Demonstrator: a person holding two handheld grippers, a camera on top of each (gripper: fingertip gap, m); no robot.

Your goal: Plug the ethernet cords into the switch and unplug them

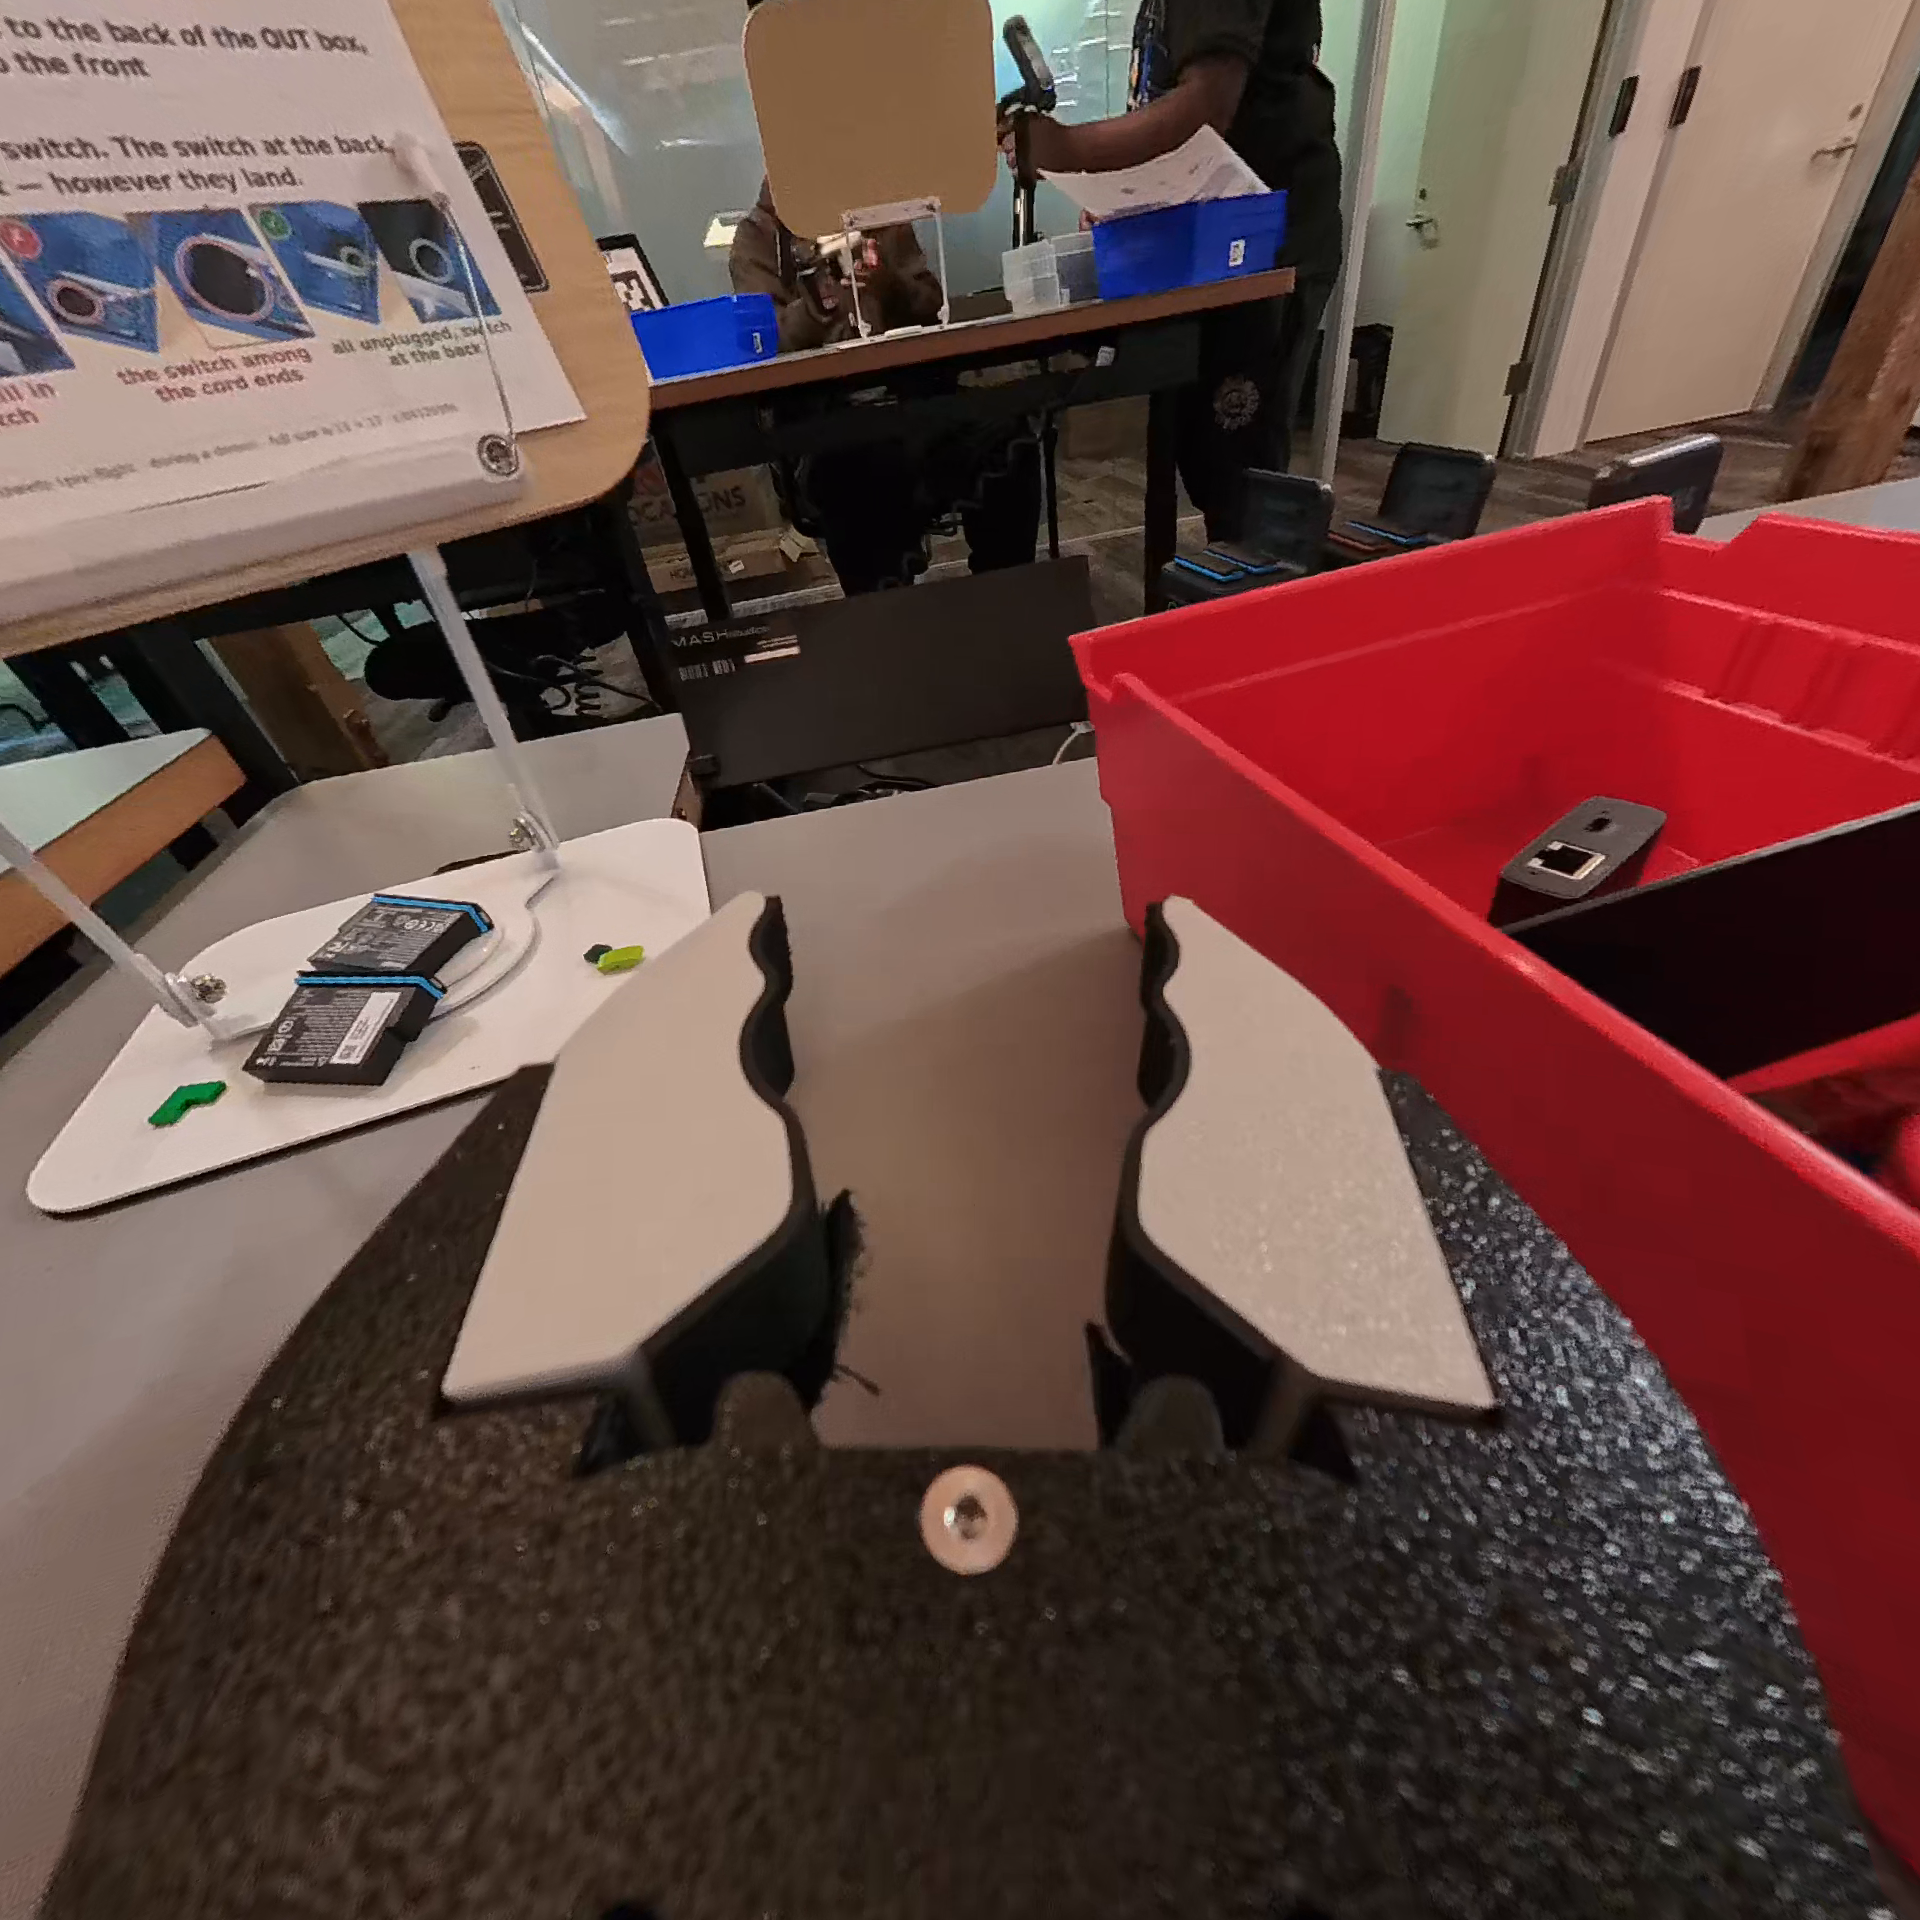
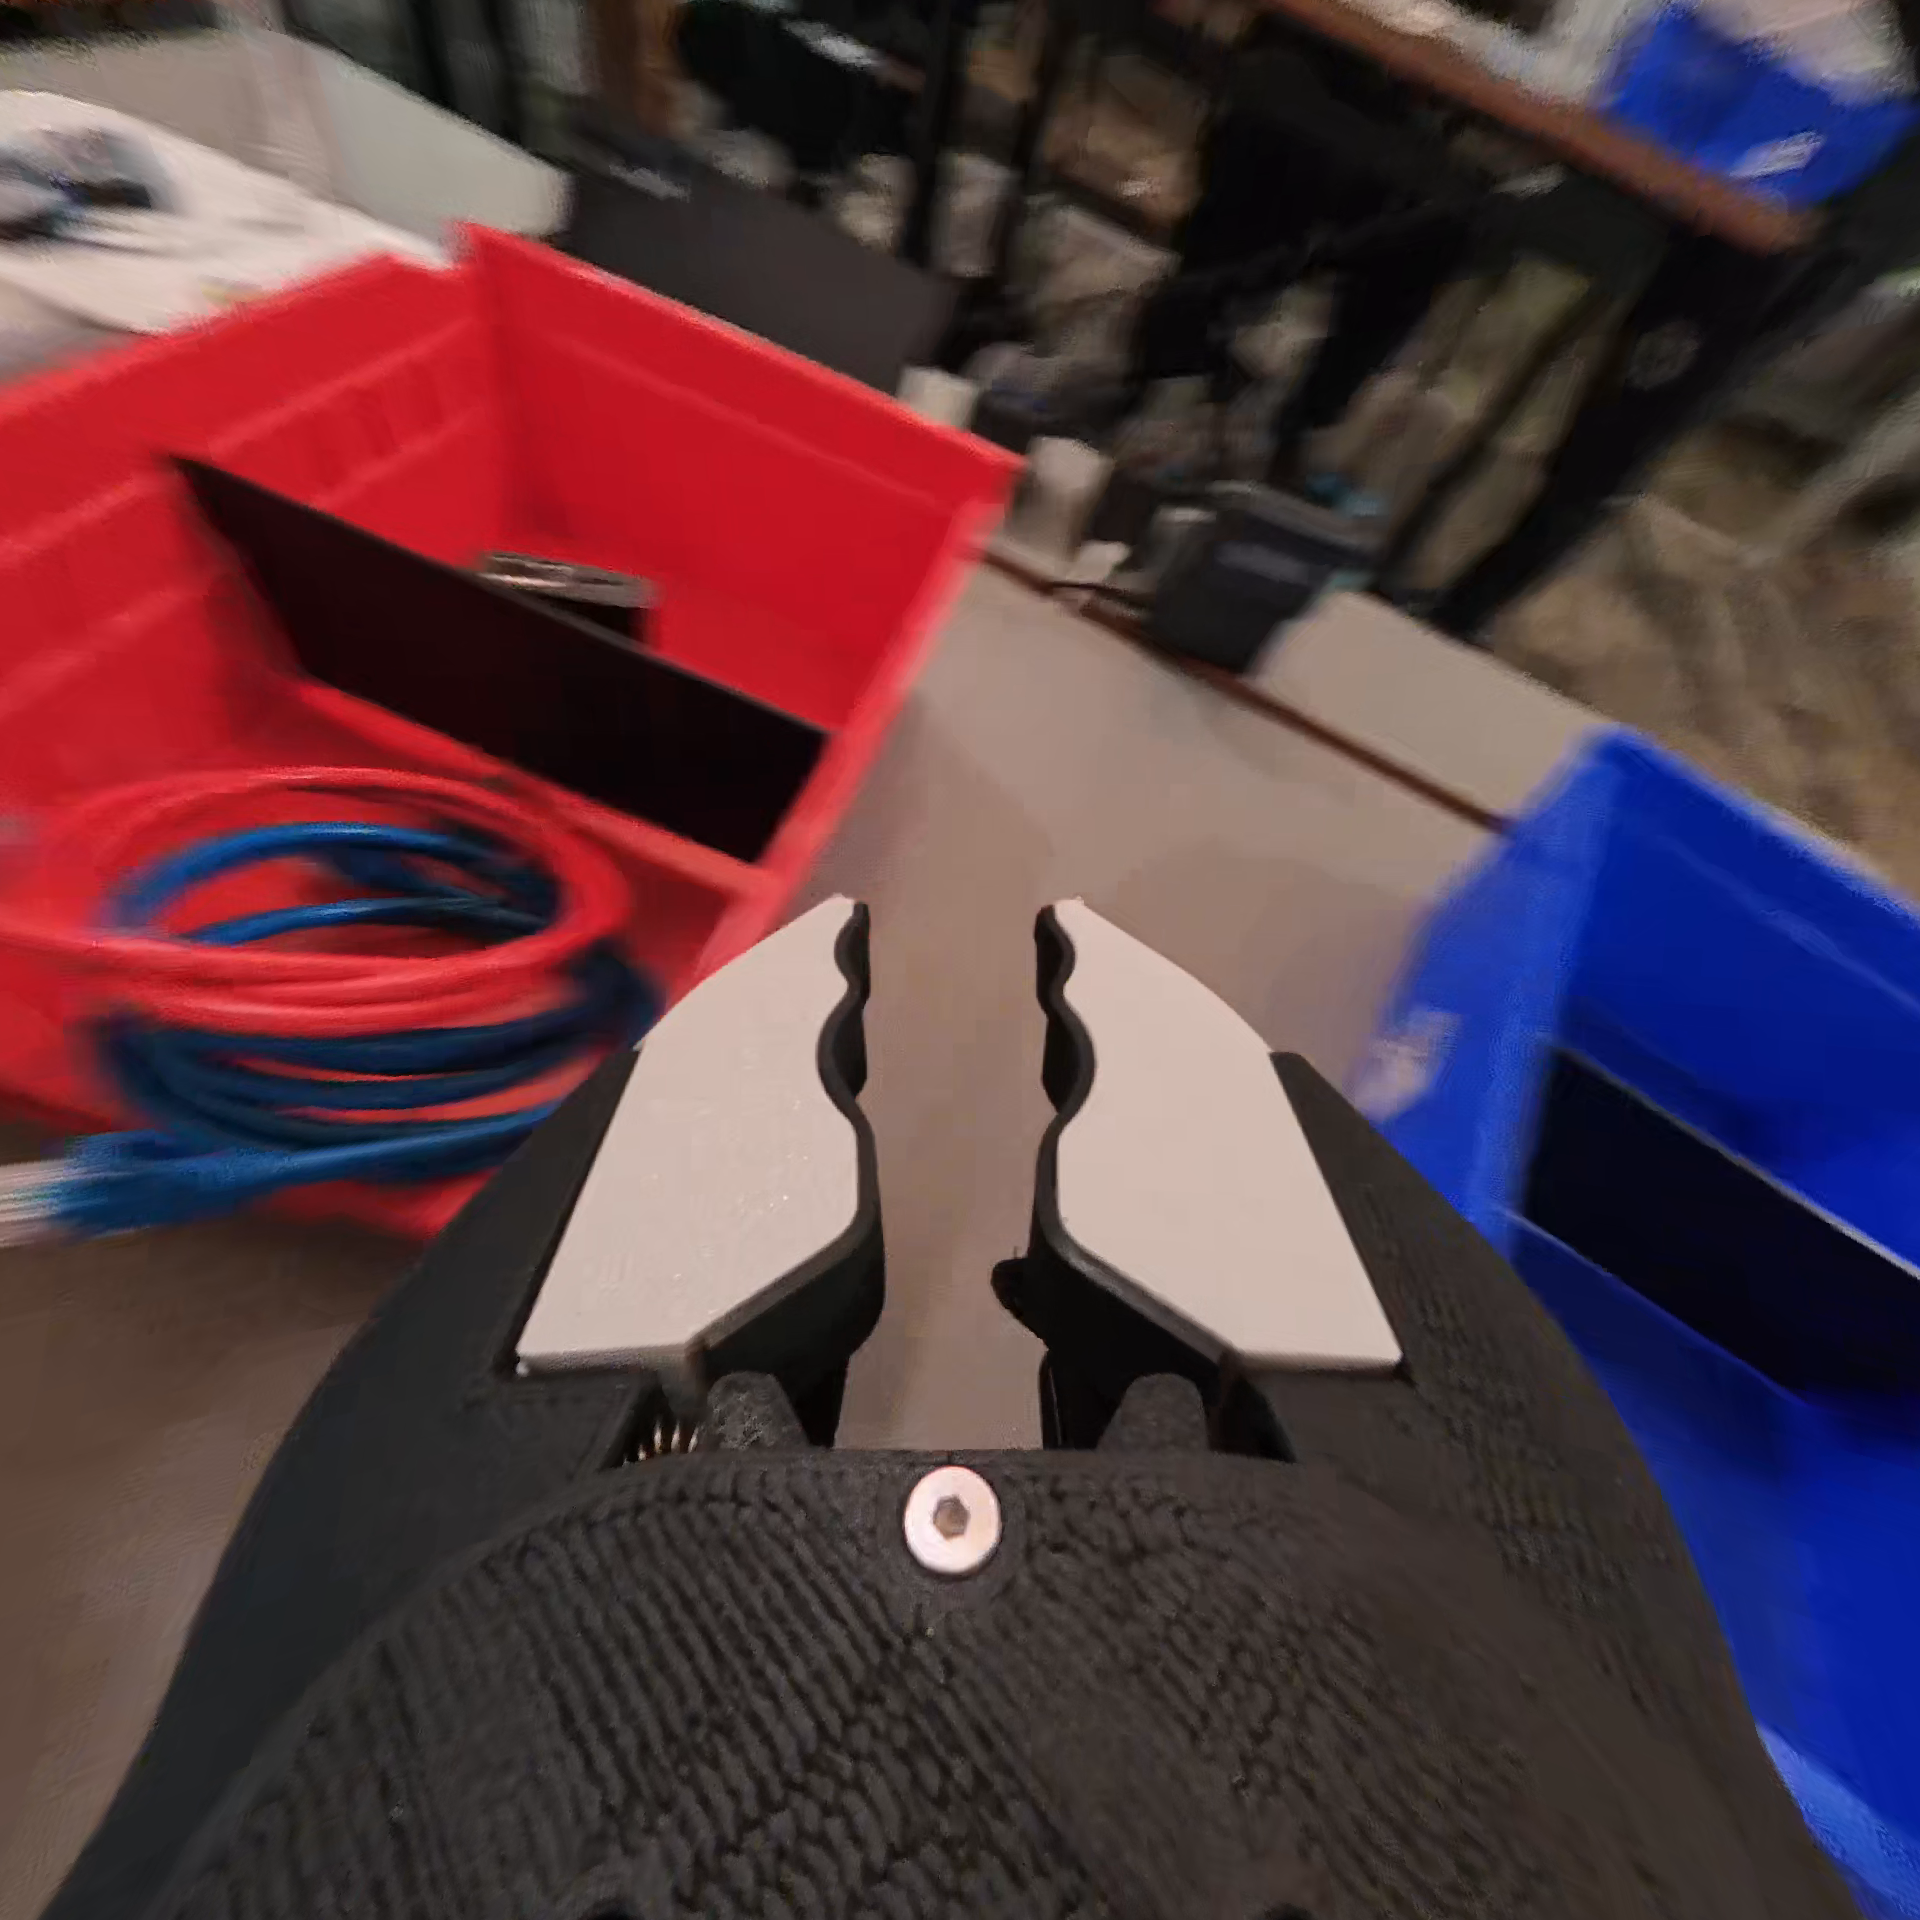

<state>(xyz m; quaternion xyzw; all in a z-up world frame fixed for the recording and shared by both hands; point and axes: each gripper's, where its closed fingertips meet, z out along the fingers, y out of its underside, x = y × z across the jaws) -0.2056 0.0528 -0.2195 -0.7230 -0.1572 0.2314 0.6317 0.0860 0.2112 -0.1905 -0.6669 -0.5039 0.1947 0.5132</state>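
My left gripper (image 1: 961,914) is open and empty over the grey table, just left of a red bin (image 1: 1351,727). A small black network switch (image 1: 1574,857) lies in the bin's back compartment, behind a black divider (image 1: 1766,935). My right gripper (image 2: 951,920) is open and empty, over the table between the red bin (image 2: 644,416) on its left and a blue bin (image 2: 1662,987) on its right. Coiled red and blue cables (image 2: 343,966) lie in the red bin's front compartment, with blue ends hanging over its front wall. The right wrist view is blurred.
A white stand base (image 1: 436,1091) at the left holds two black batteries (image 1: 343,1029) and small green pieces (image 1: 187,1101). An instruction sheet (image 1: 239,260) stands above it. Behind, a person stands at another table with blue bins (image 1: 1190,244). About 35 centimetres separates my left fingertips from my right.
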